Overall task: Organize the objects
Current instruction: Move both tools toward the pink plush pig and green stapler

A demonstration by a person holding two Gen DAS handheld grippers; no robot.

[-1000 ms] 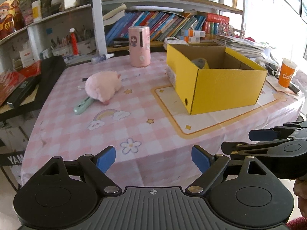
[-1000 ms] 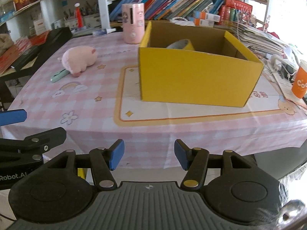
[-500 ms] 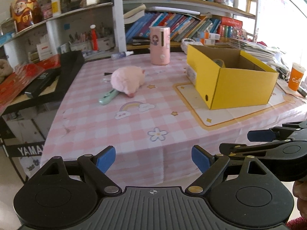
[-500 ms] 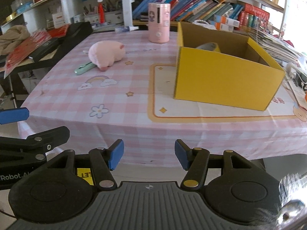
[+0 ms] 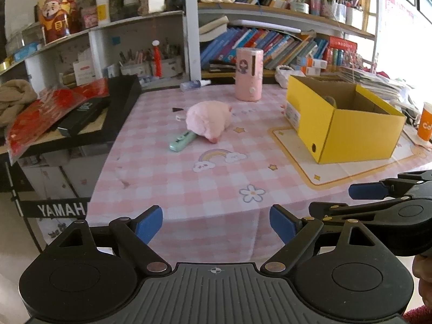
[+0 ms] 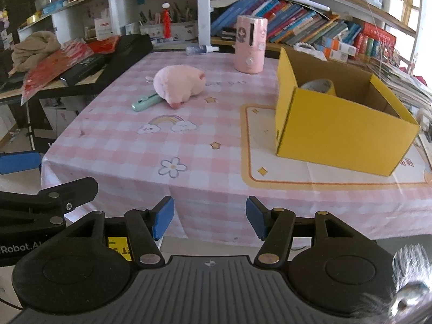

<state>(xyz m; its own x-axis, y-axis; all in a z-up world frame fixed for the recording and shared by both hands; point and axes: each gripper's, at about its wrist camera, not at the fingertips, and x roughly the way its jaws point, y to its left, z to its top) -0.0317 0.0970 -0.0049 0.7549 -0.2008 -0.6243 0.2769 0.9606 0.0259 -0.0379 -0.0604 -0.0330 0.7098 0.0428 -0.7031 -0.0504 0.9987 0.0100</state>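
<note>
Diagonally, the green pen (image 6: 145,101) lies half under the pink plush (image 6: 178,84) (both tongs (image 5: 216,222) (image 6: 210,217) wide open, empty).

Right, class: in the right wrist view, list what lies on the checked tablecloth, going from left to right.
Green pen → pink plush toy → pink cylindrical container → yellow cardboard box.

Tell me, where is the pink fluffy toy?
In both views the pink fluffy toy lies on the table, left of the yellow box, partly on a green pen.
</note>
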